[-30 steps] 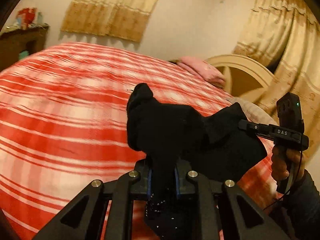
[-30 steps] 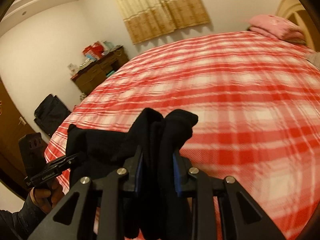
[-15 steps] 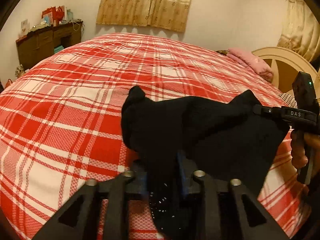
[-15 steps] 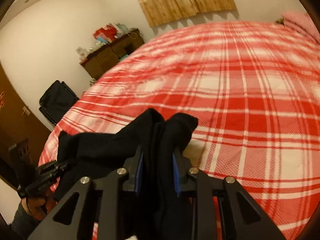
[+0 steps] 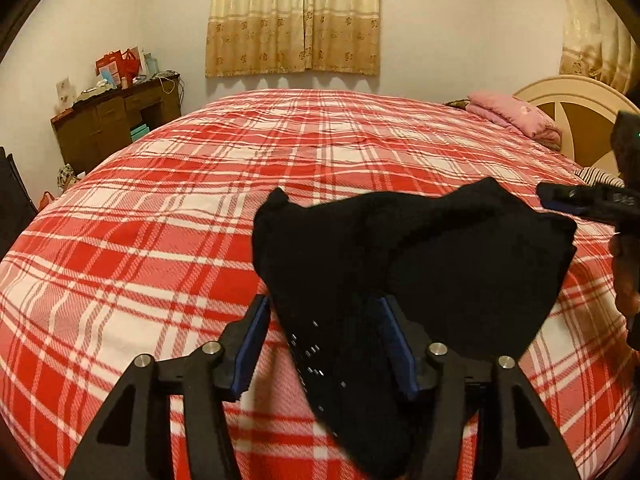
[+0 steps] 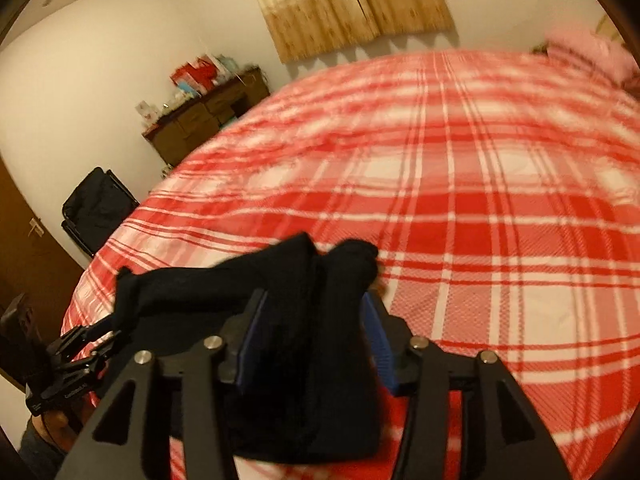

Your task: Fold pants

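Observation:
The black pants (image 5: 420, 256) hang bunched over the red plaid bed (image 5: 160, 240). My left gripper (image 5: 324, 340) has its jaws spread wide, with black cloth between them that touches only the right pad. My right gripper (image 6: 312, 332) also stands wide open, with the pants (image 6: 312, 300) loosely filling the gap between the blue pads. The right gripper shows in the left wrist view (image 5: 592, 204) at the pants' right corner. The left gripper shows in the right wrist view (image 6: 76, 344) at the left corner.
A pink folded blanket (image 5: 516, 116) and a cream headboard (image 5: 580, 120) lie at the bed's far right. A brown dresser (image 5: 116, 120) with clutter stands at the far left wall. A black bag (image 6: 96, 208) sits beside the bed.
Both grippers have opened their jaws wide; half a second ago they were clamped tight on the cloth. The pants sag lower towards the bed.

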`<control>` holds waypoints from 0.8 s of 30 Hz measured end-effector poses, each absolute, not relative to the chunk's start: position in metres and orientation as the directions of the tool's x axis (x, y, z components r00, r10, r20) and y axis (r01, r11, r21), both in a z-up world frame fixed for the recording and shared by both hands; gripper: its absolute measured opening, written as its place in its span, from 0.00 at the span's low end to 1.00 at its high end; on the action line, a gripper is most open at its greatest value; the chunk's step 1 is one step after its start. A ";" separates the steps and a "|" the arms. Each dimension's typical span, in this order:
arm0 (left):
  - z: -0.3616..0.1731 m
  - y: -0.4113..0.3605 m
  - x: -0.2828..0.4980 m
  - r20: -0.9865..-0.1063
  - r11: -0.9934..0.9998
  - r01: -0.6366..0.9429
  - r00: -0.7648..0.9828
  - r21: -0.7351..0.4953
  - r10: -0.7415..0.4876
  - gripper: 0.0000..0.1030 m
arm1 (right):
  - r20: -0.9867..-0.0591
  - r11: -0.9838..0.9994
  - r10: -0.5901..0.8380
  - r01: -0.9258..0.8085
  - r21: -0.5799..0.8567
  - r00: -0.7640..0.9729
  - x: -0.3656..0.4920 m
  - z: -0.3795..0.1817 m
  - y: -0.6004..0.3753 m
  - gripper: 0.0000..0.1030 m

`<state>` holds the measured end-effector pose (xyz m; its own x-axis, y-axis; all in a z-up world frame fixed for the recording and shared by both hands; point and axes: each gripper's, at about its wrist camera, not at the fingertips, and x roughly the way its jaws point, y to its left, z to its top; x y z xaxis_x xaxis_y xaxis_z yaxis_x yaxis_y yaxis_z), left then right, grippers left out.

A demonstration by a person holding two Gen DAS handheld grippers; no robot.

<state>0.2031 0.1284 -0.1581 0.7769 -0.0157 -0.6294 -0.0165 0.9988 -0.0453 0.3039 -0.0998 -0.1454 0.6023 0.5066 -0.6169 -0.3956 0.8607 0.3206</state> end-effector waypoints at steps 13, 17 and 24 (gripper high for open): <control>-0.169 0.128 0.213 -0.657 0.996 -0.051 0.754 -0.071 -0.009 0.69 | -0.697 0.896 0.426 -0.377 0.235 0.577 0.287 -0.171 -0.087 0.62; -0.171 0.130 0.214 -0.661 0.994 -0.066 0.751 -0.083 -0.006 0.73 | -0.705 0.902 0.409 -0.375 0.214 0.580 0.288 -0.173 -0.084 0.63; -0.170 0.132 0.217 -0.672 0.992 -0.072 0.741 -0.104 -0.017 0.77 | -0.705 0.904 0.408 -0.364 0.224 0.580 0.289 -0.178 -0.088 0.66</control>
<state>0.2173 0.1323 -0.1704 0.7408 -0.0170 -0.6715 -0.0716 0.9920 -0.1042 0.2893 -0.0885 -0.1782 0.5799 0.4082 -0.7050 -0.3644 0.9040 0.2237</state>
